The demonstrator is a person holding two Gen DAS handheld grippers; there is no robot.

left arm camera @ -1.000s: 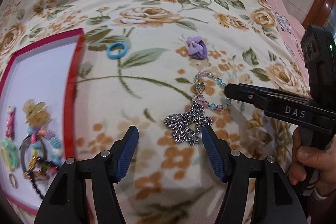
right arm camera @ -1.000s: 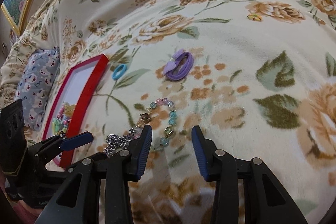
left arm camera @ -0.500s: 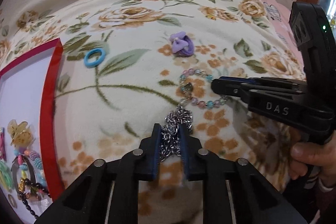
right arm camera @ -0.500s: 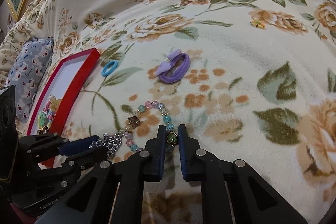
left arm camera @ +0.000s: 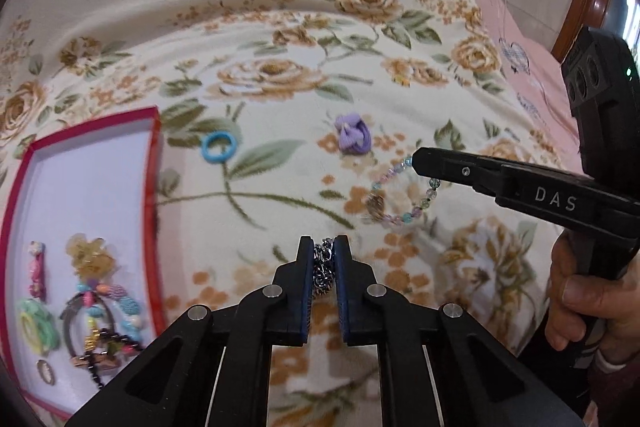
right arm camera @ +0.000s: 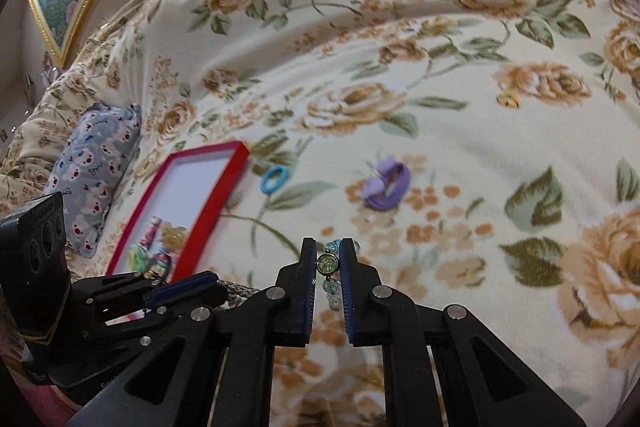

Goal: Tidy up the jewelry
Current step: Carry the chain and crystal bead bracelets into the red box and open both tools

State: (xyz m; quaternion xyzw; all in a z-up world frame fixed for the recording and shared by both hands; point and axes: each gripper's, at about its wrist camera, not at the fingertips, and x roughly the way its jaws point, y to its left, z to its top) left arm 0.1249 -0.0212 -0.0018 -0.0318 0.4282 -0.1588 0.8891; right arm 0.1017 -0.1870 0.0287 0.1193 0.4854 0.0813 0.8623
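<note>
Pinching two tangled pieces off the bed, both grippers clamped.
We have left gripper (left arm camera: pixel 324 263) just closed on limp, heavy steel chain (left arm camera: pixel 323 269); right gripper (right arm camera: pixel 328 263) closed on slippery, breakable bead bracelet (left arm camera: pixel 394 193), one bead; hold mid-strand.

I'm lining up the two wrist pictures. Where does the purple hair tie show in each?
Left wrist view: the purple hair tie lies right of centre on the floral blanket, right of the blue ring.
Right wrist view: the tie lies right of centre.
Shared landmark: the red tray, left of it in both.
</note>
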